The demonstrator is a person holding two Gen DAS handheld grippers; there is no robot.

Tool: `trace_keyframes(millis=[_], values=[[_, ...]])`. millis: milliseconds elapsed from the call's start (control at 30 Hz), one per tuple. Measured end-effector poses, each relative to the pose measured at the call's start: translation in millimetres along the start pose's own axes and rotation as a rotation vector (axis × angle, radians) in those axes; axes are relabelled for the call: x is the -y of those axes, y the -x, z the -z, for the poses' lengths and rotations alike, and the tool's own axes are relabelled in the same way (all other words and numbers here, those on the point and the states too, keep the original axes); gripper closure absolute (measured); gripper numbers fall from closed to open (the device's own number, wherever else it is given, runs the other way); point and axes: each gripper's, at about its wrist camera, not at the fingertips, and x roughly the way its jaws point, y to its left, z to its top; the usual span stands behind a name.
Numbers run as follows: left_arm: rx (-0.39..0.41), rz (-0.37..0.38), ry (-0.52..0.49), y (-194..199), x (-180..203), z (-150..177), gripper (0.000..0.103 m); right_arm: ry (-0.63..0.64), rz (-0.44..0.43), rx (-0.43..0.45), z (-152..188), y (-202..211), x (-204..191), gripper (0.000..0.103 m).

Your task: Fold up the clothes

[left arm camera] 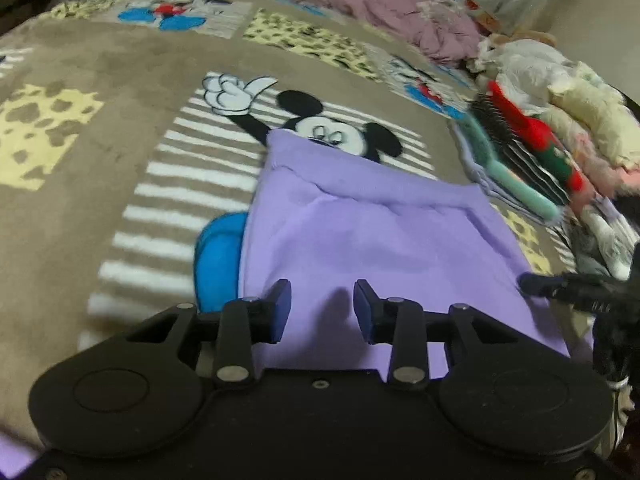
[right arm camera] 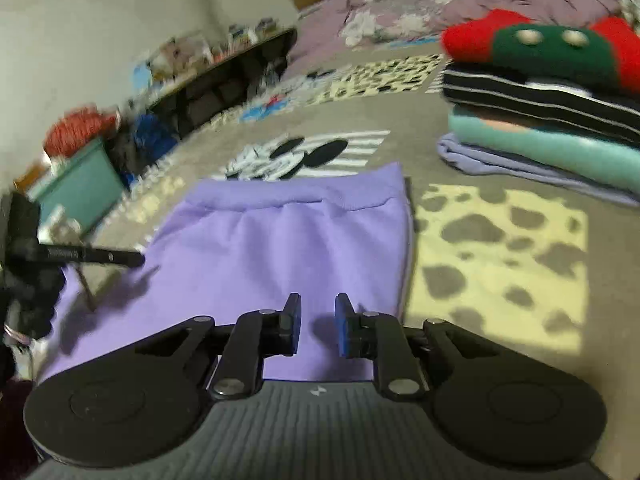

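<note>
Shelves (right arm camera: pixel 224 80) by the wall show only in the right view. Lilac garment (left arm camera: pixel 372 248) lies flat on the cartoon blanket (left arm camera: pixel 120 120), beneath both the left gripper (left arm camera: pixel 322 308) and right gripper (right arm camera: pixel 318 320), each parted and empty.

lilac garment (left arm camera: pixel 372 240), folded flat, waistband far end, on cartoon blanket (left arm camera: pixel 120 140)

1. The purple garment (left arm camera: pixel 360 248) has its near edge hidden behind the left gripper (left arm camera: pixel 322 308) body, at 6 o'clock in the left wrist view.
2. It covers the lower half of the cartoon mouse print (left arm camera: pixel 320 128) on the blanket (left arm camera: pixel 100 152).
3. The folded stack (right arm camera: pixel 552 120) gets cut off at 3 o'clock in the right wrist view, pretty smeary too.
4. The shelf clutter (right arm camera: pixel 208 48) around 10 o'clock is way too blurred to identify.
</note>
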Motion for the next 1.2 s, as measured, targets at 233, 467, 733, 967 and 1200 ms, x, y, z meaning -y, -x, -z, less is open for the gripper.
trace_keyframes(millis=[233,467,733,967,1200], values=[[0.014,0.051,0.161,-17.6,-37.6,-36.8,0.078,-0.049,0.03,0.019,-25.5,-5.6,28.5,0.09],[0.007,0.058,0.113,-44.0,-33.4,-58.7,0.077,0.016,0.02,0.006,-57.4,-39.4,20.3,0.088],[0.102,0.0,-0.005,-19.3,-30.9,-60.9,0.074,0.063,0.098,0.009,-70.6,-53.0,17.8,0.089],[0.015,-0.078,-0.286,-53.4,14.2,-48.1,0.079,0.258,0.108,-0.016,-71.1,-75.0,-17.5,0.089],[0.011,-0.049,-0.223,-53.7,5.1,-57.8,0.08,0.259,0.16,-0.041,-70.2,-88.5,-9.3,0.083]])
